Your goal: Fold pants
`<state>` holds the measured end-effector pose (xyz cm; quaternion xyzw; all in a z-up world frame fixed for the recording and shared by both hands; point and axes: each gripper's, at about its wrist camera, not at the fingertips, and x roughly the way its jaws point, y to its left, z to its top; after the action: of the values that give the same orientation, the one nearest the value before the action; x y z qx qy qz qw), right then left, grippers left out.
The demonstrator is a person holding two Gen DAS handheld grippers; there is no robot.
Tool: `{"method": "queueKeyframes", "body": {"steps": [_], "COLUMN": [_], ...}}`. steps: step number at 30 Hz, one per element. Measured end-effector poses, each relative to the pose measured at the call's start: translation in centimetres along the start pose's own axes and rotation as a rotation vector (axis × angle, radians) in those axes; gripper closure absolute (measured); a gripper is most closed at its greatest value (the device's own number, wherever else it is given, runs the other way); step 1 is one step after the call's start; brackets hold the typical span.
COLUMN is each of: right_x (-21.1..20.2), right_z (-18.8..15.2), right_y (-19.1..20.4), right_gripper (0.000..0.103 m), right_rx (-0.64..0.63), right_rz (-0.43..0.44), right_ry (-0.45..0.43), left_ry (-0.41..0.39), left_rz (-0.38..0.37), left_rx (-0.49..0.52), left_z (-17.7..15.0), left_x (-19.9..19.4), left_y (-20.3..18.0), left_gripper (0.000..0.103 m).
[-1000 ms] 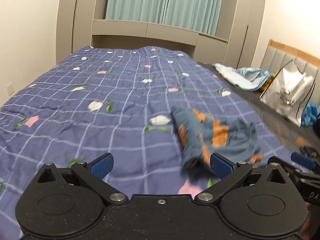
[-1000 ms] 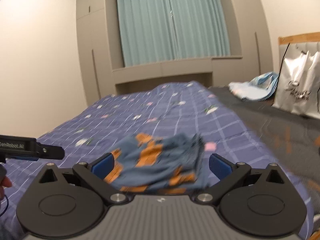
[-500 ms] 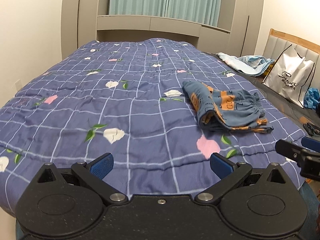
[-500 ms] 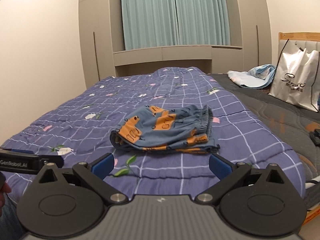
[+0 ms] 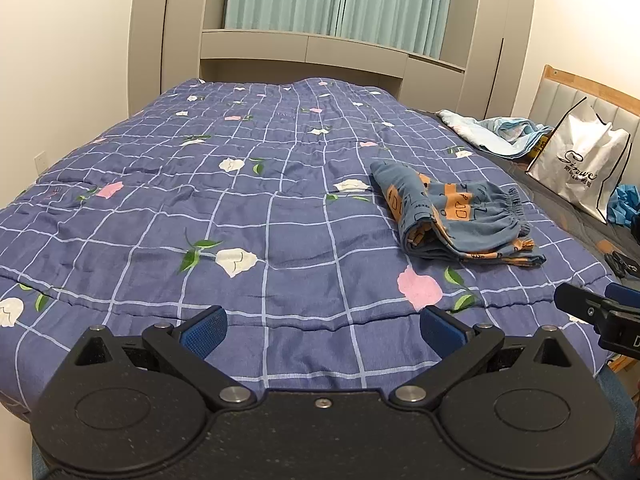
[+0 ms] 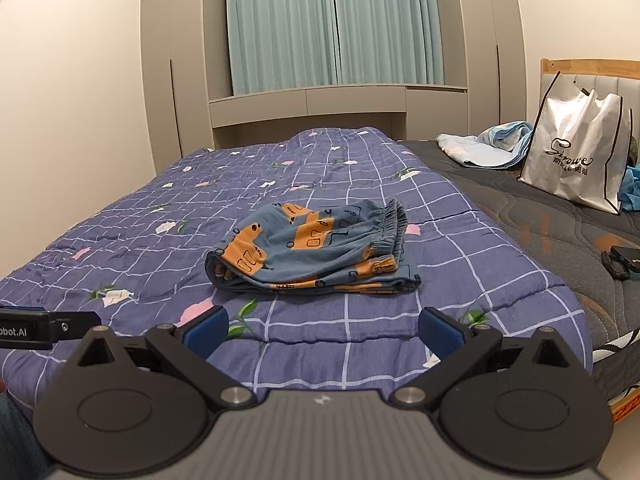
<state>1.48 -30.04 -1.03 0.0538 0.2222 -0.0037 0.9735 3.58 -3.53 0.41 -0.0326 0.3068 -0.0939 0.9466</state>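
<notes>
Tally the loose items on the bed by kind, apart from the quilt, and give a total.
Folded pants: 1
White shopping bag: 1
Light blue crumpled cloth: 1
Small dark objects at the mattress edge: 2, too small to identify
Total: 5

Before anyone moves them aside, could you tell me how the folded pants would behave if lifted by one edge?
The pants look like thin, soft cloth, so they would probably sag and unfold. The loose layers at the gathered waistband would likely slide apart. Probably light.
</notes>
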Motion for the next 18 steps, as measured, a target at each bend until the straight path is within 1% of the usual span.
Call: {"method": "queueKeyframes", "body": {"steps": [18], "right_x": [0.11], "right_z": [-0.07], "right_y": [0.06], "right_gripper": [0.0], "right_rx": [-0.01], "right_rz": [0.0], "right_ry": [0.004], "left_ry": [0.014], "left_rz": [0.002], "left_rx": [-0.002], "left_z": [-0.23], "left_x": [0.24], "left_y": [-0.03], "left_gripper": [0.001]}}
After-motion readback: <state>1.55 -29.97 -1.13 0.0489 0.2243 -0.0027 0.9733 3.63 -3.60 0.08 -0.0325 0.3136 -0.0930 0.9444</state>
